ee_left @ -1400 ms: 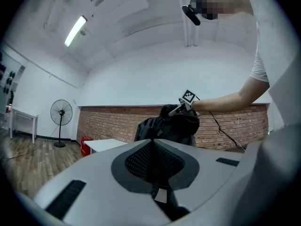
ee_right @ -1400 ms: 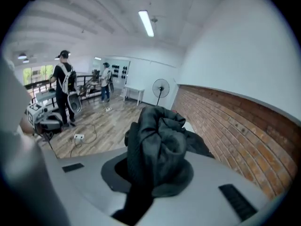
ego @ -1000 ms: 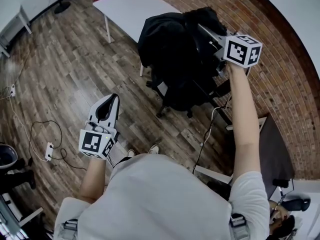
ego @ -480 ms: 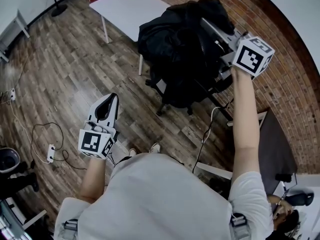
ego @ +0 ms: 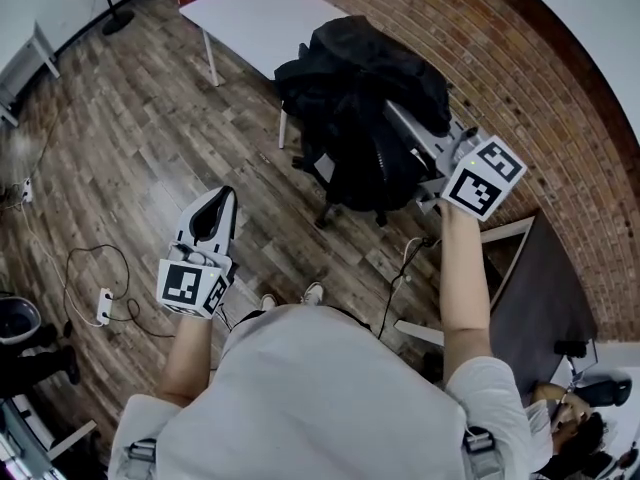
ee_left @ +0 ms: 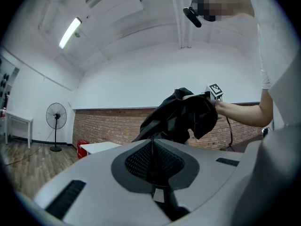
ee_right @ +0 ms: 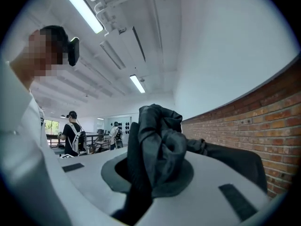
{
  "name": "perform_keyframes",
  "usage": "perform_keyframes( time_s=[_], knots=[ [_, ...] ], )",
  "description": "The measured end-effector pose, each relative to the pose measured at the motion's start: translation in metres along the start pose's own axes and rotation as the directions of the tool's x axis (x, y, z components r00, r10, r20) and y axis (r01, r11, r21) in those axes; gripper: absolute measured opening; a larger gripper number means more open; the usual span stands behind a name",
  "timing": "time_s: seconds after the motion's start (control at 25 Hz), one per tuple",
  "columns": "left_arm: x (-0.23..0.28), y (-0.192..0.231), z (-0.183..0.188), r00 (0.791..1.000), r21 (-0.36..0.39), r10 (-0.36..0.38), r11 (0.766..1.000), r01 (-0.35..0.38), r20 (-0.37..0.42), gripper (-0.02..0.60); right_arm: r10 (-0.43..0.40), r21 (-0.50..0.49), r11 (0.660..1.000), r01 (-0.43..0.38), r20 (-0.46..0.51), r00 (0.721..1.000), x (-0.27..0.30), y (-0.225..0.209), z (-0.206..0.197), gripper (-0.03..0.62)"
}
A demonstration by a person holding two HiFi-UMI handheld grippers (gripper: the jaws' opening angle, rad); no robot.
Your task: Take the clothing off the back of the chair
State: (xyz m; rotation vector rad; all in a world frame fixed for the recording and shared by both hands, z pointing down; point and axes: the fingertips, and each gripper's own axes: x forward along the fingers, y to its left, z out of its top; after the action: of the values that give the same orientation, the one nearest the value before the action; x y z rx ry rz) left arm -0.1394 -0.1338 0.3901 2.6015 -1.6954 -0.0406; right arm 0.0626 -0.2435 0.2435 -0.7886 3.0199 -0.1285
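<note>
Right gripper [ego: 402,126] fingers clamp the jacket [ego: 350,63] to pull it off the chair [ego: 352,186]. Left gripper [ego: 218,202] hangs lower left, closed, empty.

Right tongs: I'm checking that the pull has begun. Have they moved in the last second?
Yes. The right tongs, shut on the black jacket, have drawn back toward the person, away from the white table.

Black clothing [ego: 360,68] hides the chair [ego: 350,206] back (base shows).
</note>
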Motion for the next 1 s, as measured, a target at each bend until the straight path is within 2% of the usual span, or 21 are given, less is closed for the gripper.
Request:
perform_keyframes(
  time_s=[0.16, 0.36, 0.48, 0.6, 0.76, 0.88, 1.0],
  knots=[
    [-0.005, -0.005, 0.0, 1.0, 0.003, -0.026, 1.0, 0.026, -0.002, 0.029, -0.097, 0.028, 0.995, 0.097, 0.015, 0.995, -0.027, 0.005, -0.025, 0.058],
    [-0.008, -0.012, -0.002, 0.999, 0.004, -0.051, 0.999, 0.051, -0.013, 0.029, -0.186, 0.069, 0.981, 0.183, 0.046, 0.982, -0.055, 0.005, -0.032, 0.058],
    [-0.007, -0.018, -0.001, 0.997, 0.008, -0.07, 0.998, 0.07, -0.013, 0.029, -0.252, 0.103, 0.965, 0.243, 0.096, 0.963, -0.074, -0.003, -0.032, 0.058],
    [-0.007, -0.022, 0.0, 0.997, 0.011, -0.08, 0.997, 0.08, -0.018, 0.029, -0.29, 0.16, 0.951, 0.264, 0.17, 0.942, -0.095, -0.007, -0.03, 0.057],
    [-0.006, -0.024, 0.002, 0.996, 0.016, -0.089, 0.996, 0.089, -0.021, 0.029, -0.355, 0.18, 0.929, 0.323, 0.189, 0.916, -0.12, -0.013, -0.034, 0.057],
    [-0.004, -0.023, 0.006, 0.996, 0.023, -0.09, 0.996, 0.091, -0.013, 0.029, -0.427, 0.162, 0.902, 0.4, 0.2, 0.882, -0.152, -0.022, -0.027, 0.057],
    [-0.003, -0.02, 0.007, 0.997, 0.026, -0.079, 0.997, 0.079, -0.01, 0.029, -0.532, 0.094, 0.846, 0.525, 0.208, 0.821, -0.204, -0.028, -0.014, 0.057]
  ],
)
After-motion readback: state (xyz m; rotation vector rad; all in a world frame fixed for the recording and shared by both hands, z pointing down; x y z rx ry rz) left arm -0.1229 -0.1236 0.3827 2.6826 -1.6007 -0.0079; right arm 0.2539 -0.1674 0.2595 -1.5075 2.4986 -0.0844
